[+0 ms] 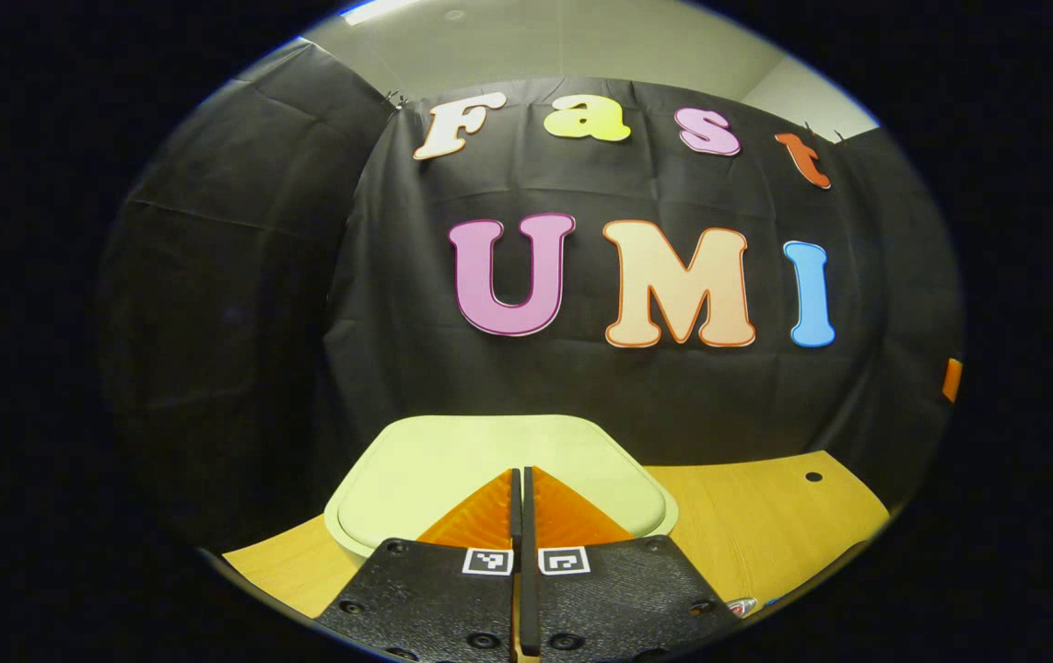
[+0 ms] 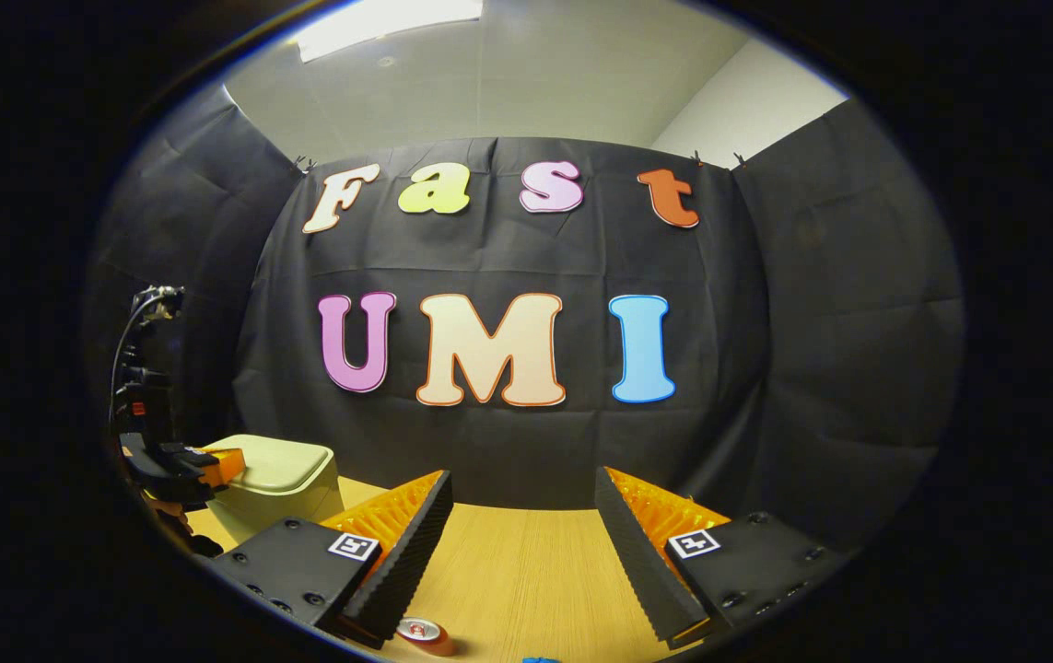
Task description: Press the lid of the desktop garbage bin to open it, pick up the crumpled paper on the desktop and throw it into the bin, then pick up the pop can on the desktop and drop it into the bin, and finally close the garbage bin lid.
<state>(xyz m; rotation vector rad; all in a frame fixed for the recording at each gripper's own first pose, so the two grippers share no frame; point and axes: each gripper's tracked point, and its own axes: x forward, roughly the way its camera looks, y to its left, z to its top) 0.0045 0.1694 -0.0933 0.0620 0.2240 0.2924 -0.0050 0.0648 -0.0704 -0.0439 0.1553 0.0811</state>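
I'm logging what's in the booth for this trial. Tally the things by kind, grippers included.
Garbage bin: 1
Pop can: 1
Grippers: 2, the left gripper and the right gripper
Wooden desktop: 1
Total: 5

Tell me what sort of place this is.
Probably an indoor recording booth: black cloth walls hung round a wooden table, a pale lidded bin on it, and a plain office ceiling with a light panel above.

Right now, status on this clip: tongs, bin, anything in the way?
Left tongs shut, over the bin lid. Right tongs open, empty, above the table. Bin lid down. Pop can lying below right tongs. Nothing blocking.
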